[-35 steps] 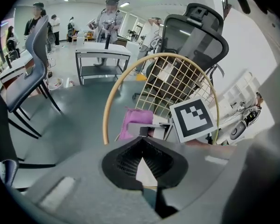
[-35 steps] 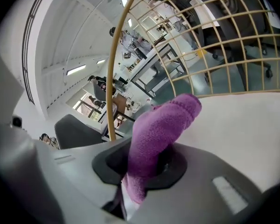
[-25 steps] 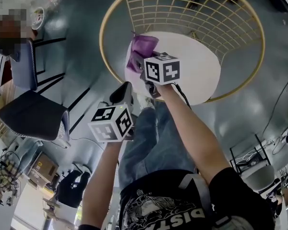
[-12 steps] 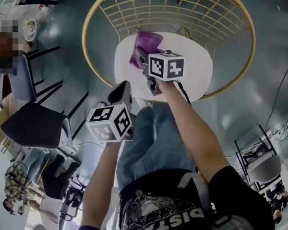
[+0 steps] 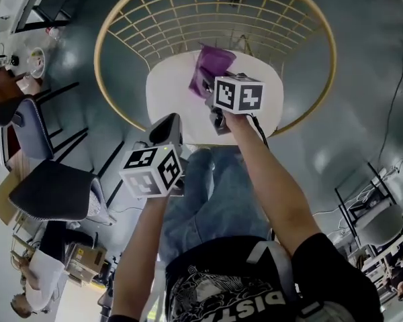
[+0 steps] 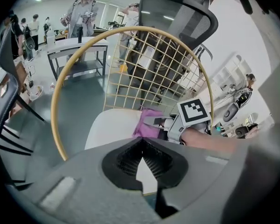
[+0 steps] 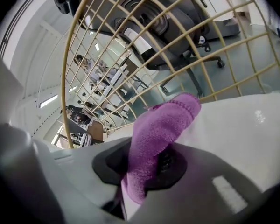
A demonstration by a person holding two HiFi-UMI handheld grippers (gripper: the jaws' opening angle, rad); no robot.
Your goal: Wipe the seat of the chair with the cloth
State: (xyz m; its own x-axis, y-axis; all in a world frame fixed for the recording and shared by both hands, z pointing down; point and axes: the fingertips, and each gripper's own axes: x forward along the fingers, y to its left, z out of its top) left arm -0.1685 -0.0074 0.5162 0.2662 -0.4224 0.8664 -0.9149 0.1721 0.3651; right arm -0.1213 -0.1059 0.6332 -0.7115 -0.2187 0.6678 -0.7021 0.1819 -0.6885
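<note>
Head view: I am looking down on the chair [image 5: 121, 25], a gold wire hoop and grid round a white round seat [image 5: 171, 102]. No bin or box shows here; the seat carries only the cloth [image 5: 211, 67], a purple one bunched at the seat's far side, close to the wire back. My right arm reaches forward over the seat, and the right gripper [image 5: 208, 91] points into the cloth, its marker cube facing up. My left arm is bent and held lower, so the left gripper [image 5: 169, 126] sits at the seat's near edge, well apart from the cloth. White print on my black shirt [image 5: 242, 294] appears upside down and partly cut off; I can make out "DISTA". A dark office chair [image 5: 50, 190] stands off to the left.

Left gripper view: the black pads meet at their tips, with nothing between them. Beyond them I see the white seat, the purple cloth and the right gripper with its square-patterned cube. Behind the wire grid stand a black mesh-backed chair [image 6: 177, 13] and a person at a table [image 6: 77, 48].

Right gripper view: the jaws are clamped on the cloth, which rises out of them as a folded purple tongue, its far end lying toward the white seat beside the wire back. I can read no writing here.
</note>
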